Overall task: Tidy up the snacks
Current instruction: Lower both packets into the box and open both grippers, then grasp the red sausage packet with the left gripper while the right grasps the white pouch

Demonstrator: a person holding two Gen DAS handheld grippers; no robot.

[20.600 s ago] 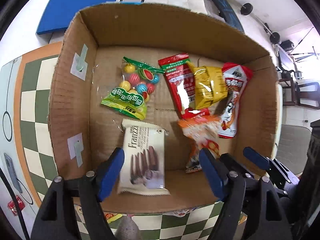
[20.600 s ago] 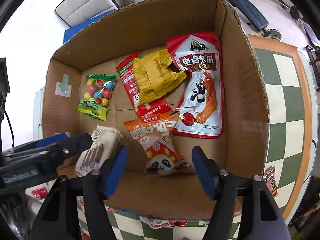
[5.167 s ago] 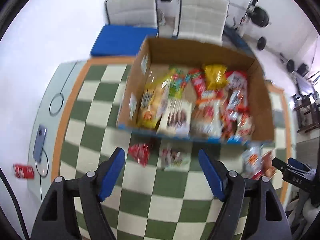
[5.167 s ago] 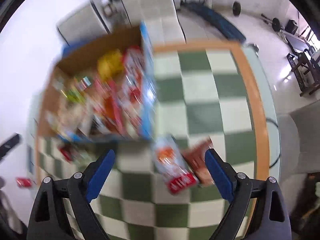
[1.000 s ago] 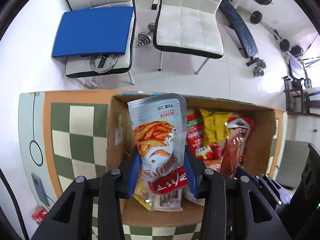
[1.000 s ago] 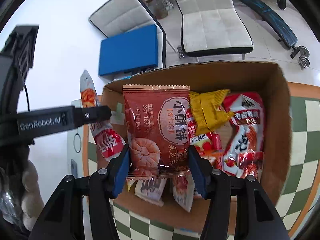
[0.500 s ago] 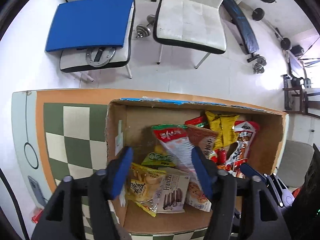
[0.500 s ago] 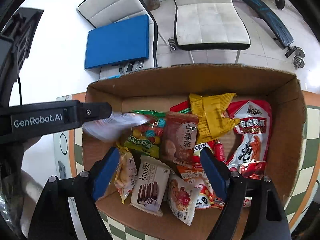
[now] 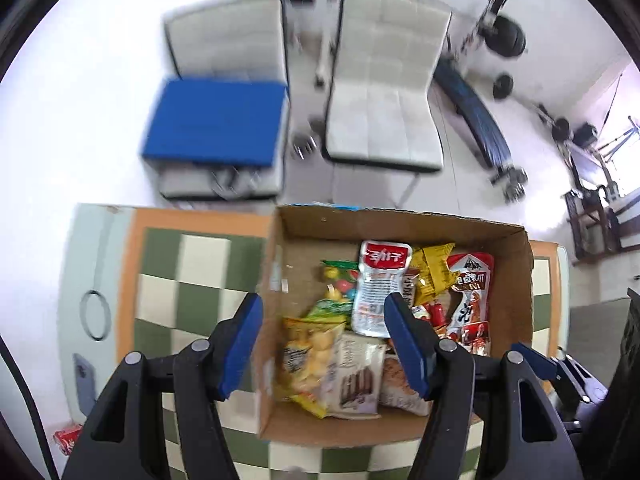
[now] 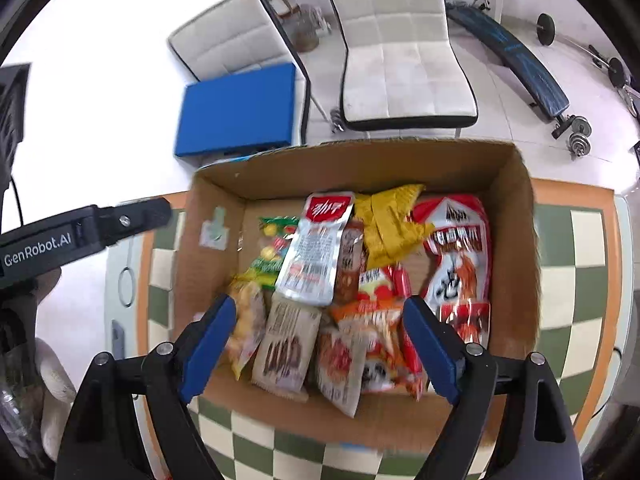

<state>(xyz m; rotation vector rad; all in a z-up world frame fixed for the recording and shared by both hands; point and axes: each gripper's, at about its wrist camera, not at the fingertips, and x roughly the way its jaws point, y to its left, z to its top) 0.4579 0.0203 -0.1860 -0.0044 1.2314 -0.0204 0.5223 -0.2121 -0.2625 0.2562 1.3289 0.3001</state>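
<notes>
The silver-and-red snack pouch (image 10: 316, 250) and the brown biscuit packet (image 10: 349, 264) beside it, gripped a second ago, now lie atop the pile in the cardboard box (image 10: 516, 240) at the checkered table's (image 10: 576, 280) far edge, while the left gripper (image 9: 322, 344) and right gripper (image 10: 316, 344), jaws just opened, stand empty above, so both deposits appear complete.

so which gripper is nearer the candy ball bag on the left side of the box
Left. The left gripper hangs open above the box's left half, over the candy ball bag. The right gripper is open nearer the middle, farther from it.
</notes>
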